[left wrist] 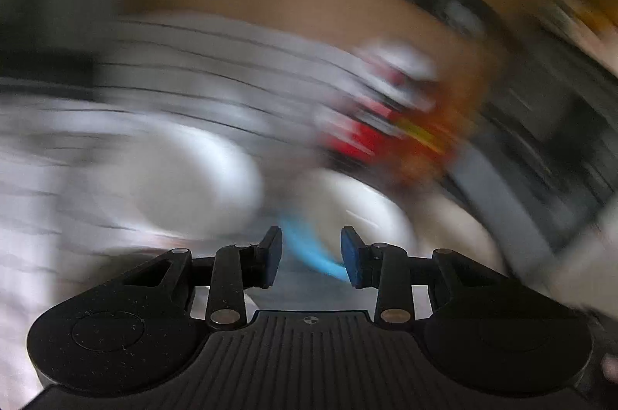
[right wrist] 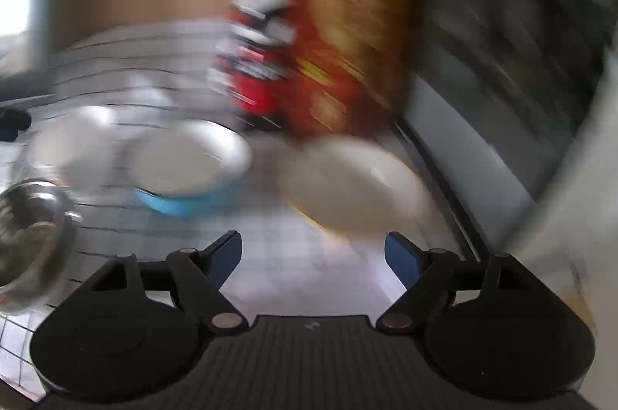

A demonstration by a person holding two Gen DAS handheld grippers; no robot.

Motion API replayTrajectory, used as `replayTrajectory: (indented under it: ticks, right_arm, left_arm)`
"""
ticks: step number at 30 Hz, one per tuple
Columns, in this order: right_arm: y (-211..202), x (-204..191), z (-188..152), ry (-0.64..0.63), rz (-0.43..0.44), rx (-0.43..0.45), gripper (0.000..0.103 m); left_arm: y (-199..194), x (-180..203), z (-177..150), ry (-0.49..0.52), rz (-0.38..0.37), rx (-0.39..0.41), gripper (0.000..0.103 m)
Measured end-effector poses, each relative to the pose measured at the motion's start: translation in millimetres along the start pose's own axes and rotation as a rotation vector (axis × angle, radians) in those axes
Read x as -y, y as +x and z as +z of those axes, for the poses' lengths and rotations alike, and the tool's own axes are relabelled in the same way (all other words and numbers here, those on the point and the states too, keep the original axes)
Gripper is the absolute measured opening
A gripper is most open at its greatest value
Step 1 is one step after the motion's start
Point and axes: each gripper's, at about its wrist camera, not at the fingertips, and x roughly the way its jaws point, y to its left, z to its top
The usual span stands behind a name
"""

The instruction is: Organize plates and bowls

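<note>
Glass bowl (right wrist: 29, 240): clear, at the far left edge of the right wrist view, on the gridded tabletop (right wrist: 293, 244).
White bowl (right wrist: 73, 151): blurred, behind and left of the blue one; whether the two touch, I cannot tell.
Blue bowl (right wrist: 193, 174): white inside, blue outside, left of centre on the tabletop; in the left wrist view only a blue arc of rim shows between the pads.
Left tongs (left wrist: 311, 257): partly parted, with the blue rim in the gap; whether the pads actually pinch it, I cannot tell through the smear.
Cream bowl (right wrist: 355, 186): right of the blue bowl, apart from it, ahead of the right tongs.
Right tongs (right wrist: 313, 257): spread wide, holding nothing, above bare tabletop.
Red and brown packages (right wrist: 309, 62): standing behind the bowls, near the cream one.
Risk, speed: both views are heavily streaked, so a fast sweep could knock a bowl into its neighbour or into the packages.
Risk, grip: a thin rim hold on the blue bowl could slip or tip it.
Risk, glass: the bowl at the left edge could be clipped.
</note>
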Motion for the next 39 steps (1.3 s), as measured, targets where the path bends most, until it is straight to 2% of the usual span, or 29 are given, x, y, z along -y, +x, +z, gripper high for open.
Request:
replayTrajectory:
  ticks: [2,4,5,6,10,13,17,18,23,27,29,33,39]
  right_arm:
    - [6,43,-11,0.157,-0.006,-0.090,0.082]
    - [17,79,-27,0.322,0.013,-0.184,0.080]
    - [22,95,-36,0.380,0.034,-0.209,0.073]
    - [25,107,-45,0.426,0.055,-0.228,0.068]
    - [34,122,-64,0.481,0.115,-0.258,0.062]
    - [45,129,-72,0.529,0.232,-0.304,0.059]
    - [69,136,-77,0.575,0.365,-0.370,0.042]
    - [71,140,-76,0.578,0.385,-0.370,0.042]
    - [68,169,-57,0.518,0.366,-0.296,0.043]
    - [77,191,-37,0.401,0.274,-0.269,0.043]
    - [84,199,-33,0.392,0.215,-0.259,0.043]
    - [93,209,-32,0.375,0.192,-0.268,0.044]
    - [90,198,-35,0.291,0.123,-0.227,0.045]
  left_arm:
    - [34,46,-7,0.129,-0.121,-0.108,0.038]
    - [61,88,-20,0.210,-0.206,-0.209,0.037]
    - [77,104,-25,0.239,-0.226,-0.255,0.037]
    - [90,119,-31,0.269,-0.219,-0.293,0.037]
    - [131,145,-45,0.354,-0.117,-0.360,0.034]
    - [149,149,-57,0.329,-0.084,-0.409,0.034]
    - [162,152,-64,0.255,-0.045,-0.454,0.024]
    - [166,155,-66,0.226,-0.040,-0.465,0.024]
    - [184,174,-73,0.089,-0.060,-0.520,0.024]
    - [192,196,-88,-0.001,-0.169,-0.592,0.023]
    - [195,205,-95,-0.016,-0.211,-0.614,0.023]
    - [194,210,-101,-0.029,-0.225,-0.593,0.023]
    - [173,181,-94,-0.086,-0.219,-0.562,0.024]
